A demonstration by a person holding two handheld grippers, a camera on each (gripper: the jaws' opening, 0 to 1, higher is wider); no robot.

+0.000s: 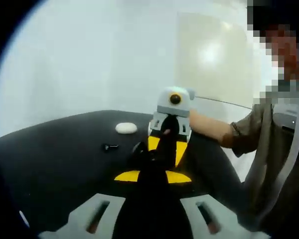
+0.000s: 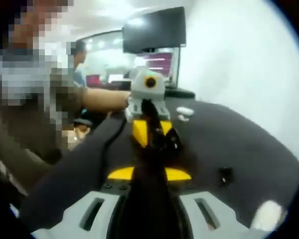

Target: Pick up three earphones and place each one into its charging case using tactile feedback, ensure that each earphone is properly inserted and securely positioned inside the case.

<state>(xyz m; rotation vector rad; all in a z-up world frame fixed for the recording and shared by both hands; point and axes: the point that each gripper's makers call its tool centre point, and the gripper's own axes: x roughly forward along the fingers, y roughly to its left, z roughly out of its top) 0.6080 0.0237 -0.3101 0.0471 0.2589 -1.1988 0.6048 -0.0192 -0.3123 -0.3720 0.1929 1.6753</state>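
The left gripper view has a white oval charging case left of centre on the black tabletop, beside a small black earphone. The right gripper view adds a dark monitor at top. The left gripper and right gripper meet at frame centre around a dark object; whether either grips it I cannot tell.

Nothing readable here. The monitor at the back of the right gripper view glows with a pinkish screen, but whatever is on it is too blurred to make out, and the white case on the dark table carries no legible marking.
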